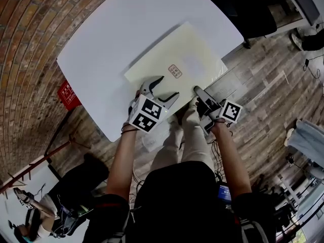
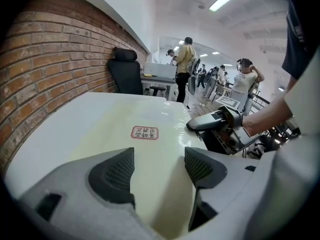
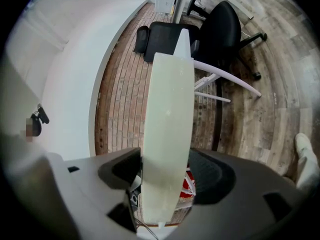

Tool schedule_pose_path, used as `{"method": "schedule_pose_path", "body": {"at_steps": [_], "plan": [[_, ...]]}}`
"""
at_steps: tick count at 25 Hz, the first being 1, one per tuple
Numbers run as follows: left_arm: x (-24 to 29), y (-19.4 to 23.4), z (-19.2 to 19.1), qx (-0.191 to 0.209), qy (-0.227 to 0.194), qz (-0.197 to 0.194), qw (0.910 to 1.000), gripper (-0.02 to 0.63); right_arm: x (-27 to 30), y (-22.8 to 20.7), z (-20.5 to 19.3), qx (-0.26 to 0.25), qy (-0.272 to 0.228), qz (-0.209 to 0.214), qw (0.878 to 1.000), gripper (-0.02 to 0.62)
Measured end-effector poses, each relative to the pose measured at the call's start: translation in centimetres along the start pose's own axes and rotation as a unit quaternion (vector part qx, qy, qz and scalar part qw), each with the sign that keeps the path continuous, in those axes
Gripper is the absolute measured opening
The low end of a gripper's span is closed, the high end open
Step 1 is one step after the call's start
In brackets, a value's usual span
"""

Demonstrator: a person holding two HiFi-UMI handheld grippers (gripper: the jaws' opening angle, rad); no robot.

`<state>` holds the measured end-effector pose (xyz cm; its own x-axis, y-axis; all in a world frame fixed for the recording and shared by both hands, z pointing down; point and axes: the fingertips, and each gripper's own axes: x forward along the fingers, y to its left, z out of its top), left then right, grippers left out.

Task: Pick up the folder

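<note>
A pale yellow folder (image 1: 177, 59) with a small red stamp label (image 1: 174, 71) lies on the white table (image 1: 101, 44), its near corner reaching the table's front edge. My left gripper (image 1: 169, 86) hovers open over the folder's near part; in the left gripper view the folder (image 2: 145, 114) fills the gap between the spread jaws of that gripper (image 2: 159, 164). My right gripper (image 1: 200, 92) is at the folder's near right edge. In the right gripper view the folder (image 3: 170, 109) runs edge-on between the jaws of that gripper (image 3: 165, 169), which are shut on it.
A black office chair (image 3: 220, 29) stands beyond the table's far end. A brick-patterned floor lies left of the table, with a red sign (image 1: 67, 95) on it, and wood flooring on the right. Several people (image 2: 185, 59) stand in the background.
</note>
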<state>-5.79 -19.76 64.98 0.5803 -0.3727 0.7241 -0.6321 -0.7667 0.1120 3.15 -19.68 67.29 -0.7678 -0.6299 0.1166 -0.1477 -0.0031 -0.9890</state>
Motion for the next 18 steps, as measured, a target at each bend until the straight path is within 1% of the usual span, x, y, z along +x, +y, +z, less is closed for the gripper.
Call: {"method": "schedule_pose_path", "body": {"at_steps": [5, 9, 11, 15, 18], "plan": [[-0.3, -0.8, -0.4, -0.004, 0.001, -0.017, 0.9998, 0.317, 0.4, -0.1, -0.5, 0.004, 0.004, 0.01, 1.0, 0.284], [-0.4, -1.4, -0.5, 0.003, -0.003, -0.02, 0.9998, 0.317, 0.9, 0.0, -1.0, 0.01, 0.006, 0.024, 1.0, 0.284], [-0.6, -1.8, -0.9, 0.005, 0.005, -0.024, 0.9997, 0.316, 1.2, 0.1, -1.2, 0.012, 0.009, 0.031, 0.999, 0.284], [-0.9, -2.4, -1.4, 0.005, 0.009, -0.04, 0.9991, 0.316, 2.0, 0.0, -1.4, 0.004, 0.014, 0.031, 0.999, 0.284], [-0.9, -2.6, -1.5, 0.005, 0.009, -0.043, 0.999, 0.316, 2.3, -0.1, -1.5, 0.006, 0.013, 0.029, 0.999, 0.284]]}}
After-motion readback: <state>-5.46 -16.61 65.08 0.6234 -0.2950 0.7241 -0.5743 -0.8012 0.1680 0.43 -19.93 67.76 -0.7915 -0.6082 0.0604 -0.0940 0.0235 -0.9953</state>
